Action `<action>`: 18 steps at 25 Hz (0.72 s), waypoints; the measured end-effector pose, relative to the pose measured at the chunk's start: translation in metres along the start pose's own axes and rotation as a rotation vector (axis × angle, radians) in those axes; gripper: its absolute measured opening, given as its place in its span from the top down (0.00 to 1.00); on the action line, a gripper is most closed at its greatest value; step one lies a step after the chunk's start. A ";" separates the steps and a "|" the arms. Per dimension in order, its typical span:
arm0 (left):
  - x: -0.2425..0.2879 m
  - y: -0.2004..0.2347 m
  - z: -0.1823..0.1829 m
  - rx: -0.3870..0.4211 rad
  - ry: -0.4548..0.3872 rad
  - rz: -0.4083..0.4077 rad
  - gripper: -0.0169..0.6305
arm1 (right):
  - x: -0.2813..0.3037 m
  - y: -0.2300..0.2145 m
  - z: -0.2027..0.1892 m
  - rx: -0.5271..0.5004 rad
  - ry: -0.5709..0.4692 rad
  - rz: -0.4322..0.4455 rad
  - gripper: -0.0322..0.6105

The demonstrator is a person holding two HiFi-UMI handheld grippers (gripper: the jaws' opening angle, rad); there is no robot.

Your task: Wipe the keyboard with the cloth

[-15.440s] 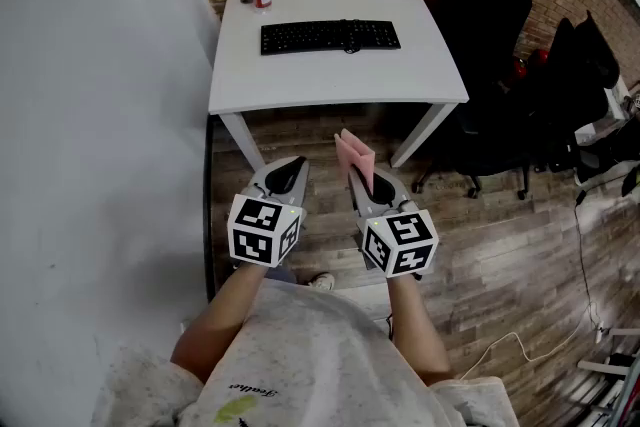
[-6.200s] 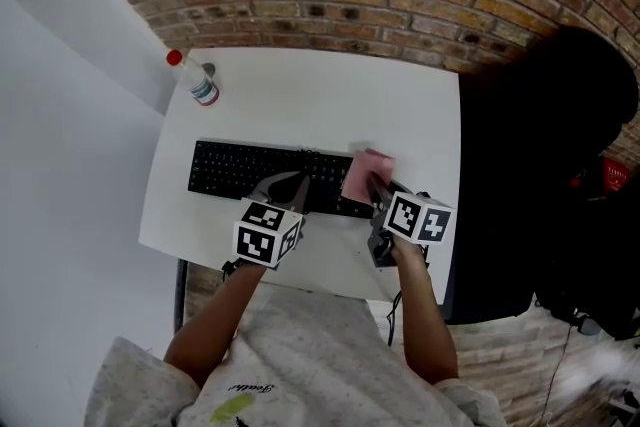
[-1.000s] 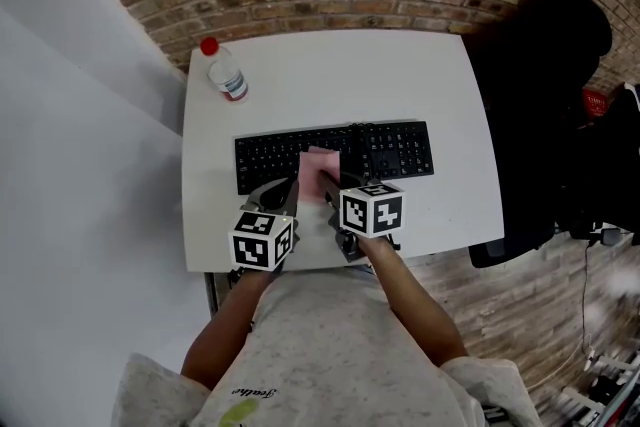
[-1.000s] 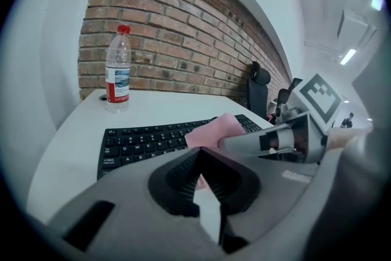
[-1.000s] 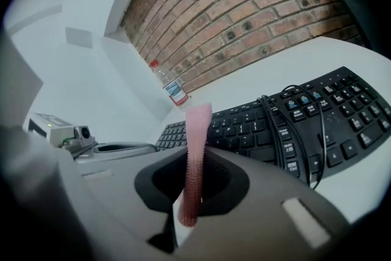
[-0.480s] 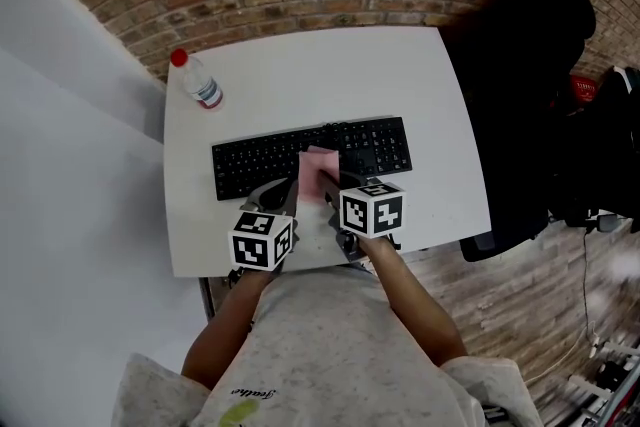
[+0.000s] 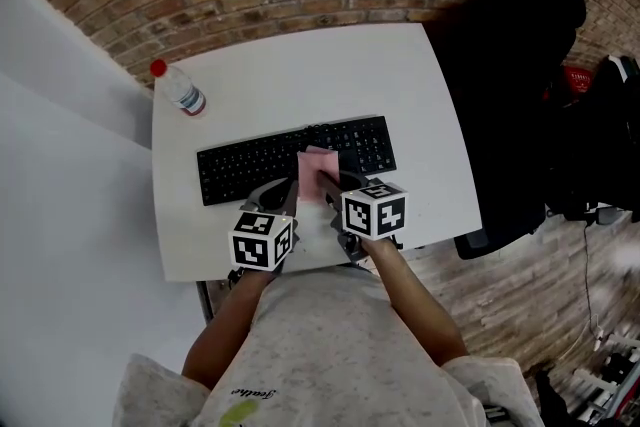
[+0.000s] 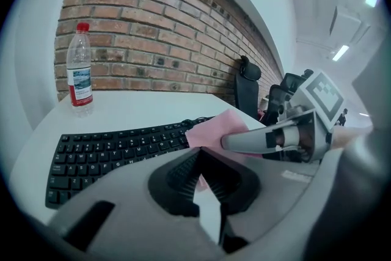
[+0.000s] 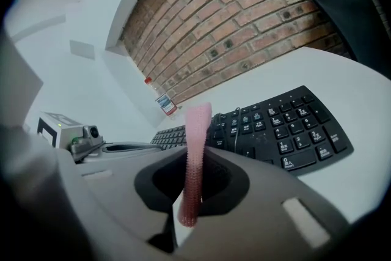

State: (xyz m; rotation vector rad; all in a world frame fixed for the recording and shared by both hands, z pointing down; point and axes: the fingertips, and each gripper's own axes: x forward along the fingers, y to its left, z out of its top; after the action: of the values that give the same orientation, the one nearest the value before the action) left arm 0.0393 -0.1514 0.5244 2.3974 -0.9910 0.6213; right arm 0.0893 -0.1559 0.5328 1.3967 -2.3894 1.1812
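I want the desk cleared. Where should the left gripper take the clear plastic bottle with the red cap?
I'd grip the clear plastic bottle with the red cap at its labelled middle, jaws level, coming from the near side over the black keyboard. It stands upright near the far corner of the white table, its round body offering opposite sides.
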 end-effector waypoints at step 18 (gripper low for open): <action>0.038 -0.042 0.009 0.021 0.011 -0.006 0.98 | -0.040 -0.052 0.011 0.029 -0.030 0.007 0.92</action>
State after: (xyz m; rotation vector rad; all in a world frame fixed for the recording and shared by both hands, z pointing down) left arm 0.0964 -0.1504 0.5284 2.4110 -0.9771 0.6453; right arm 0.1556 -0.1503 0.5361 1.4249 -2.4087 1.2097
